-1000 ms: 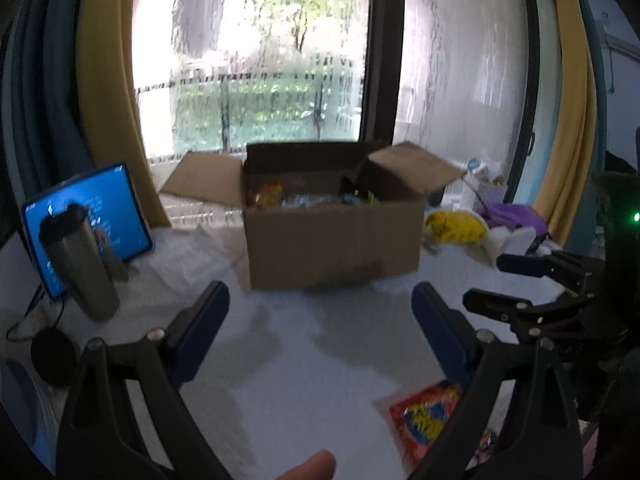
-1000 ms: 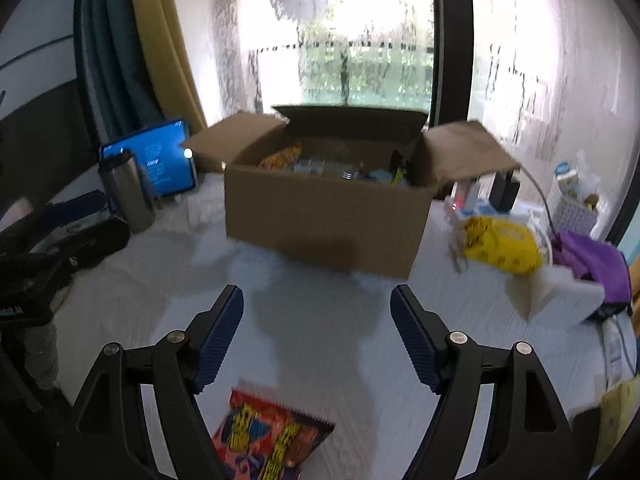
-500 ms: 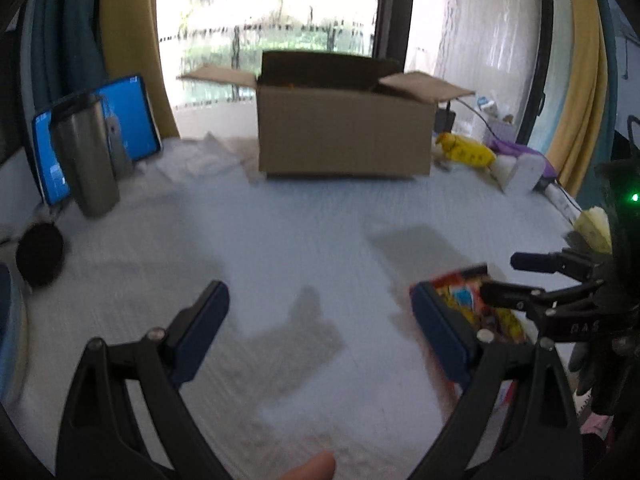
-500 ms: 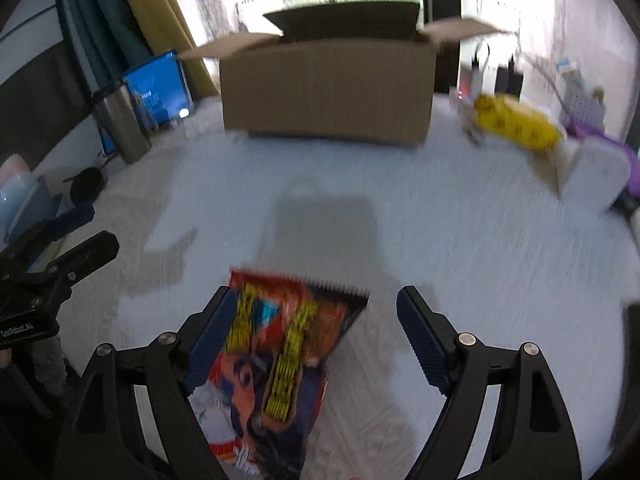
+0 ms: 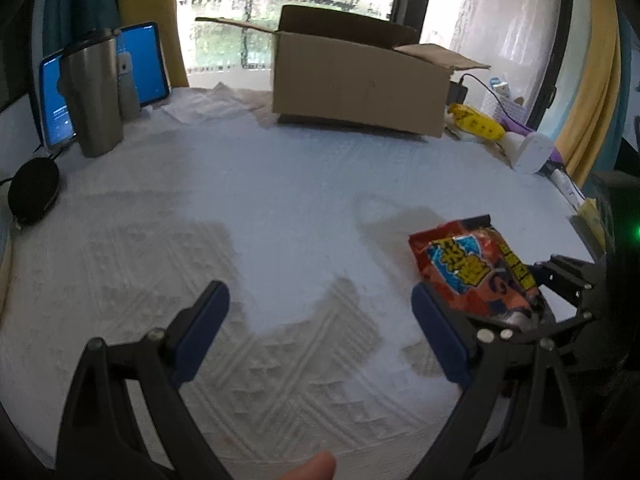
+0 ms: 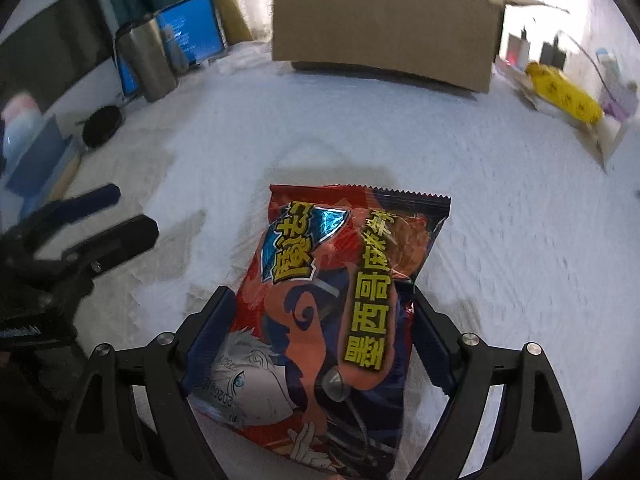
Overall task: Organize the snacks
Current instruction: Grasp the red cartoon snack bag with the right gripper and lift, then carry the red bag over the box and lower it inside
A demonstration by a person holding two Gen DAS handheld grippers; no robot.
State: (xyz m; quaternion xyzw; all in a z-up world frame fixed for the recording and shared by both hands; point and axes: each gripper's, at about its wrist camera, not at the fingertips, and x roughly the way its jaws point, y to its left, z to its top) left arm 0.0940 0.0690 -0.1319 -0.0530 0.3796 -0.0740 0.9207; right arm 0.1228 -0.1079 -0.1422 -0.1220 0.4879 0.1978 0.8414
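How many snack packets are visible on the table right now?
2. A red snack bag lies near the front, between the right claw's open fingers. A yellow packet lies right of the cardboard box. The box's inside is hidden.

Steel tumbler (image 5: 96, 92) before blue tablet (image 5: 140, 64); black disc (image 5: 34, 190) nearby

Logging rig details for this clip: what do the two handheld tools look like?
Both match: the left tool and right tool have matte black plastic forked arms with silver screw heads and dark blue ribbed pads. A green indicator light glows on the right unit's body.
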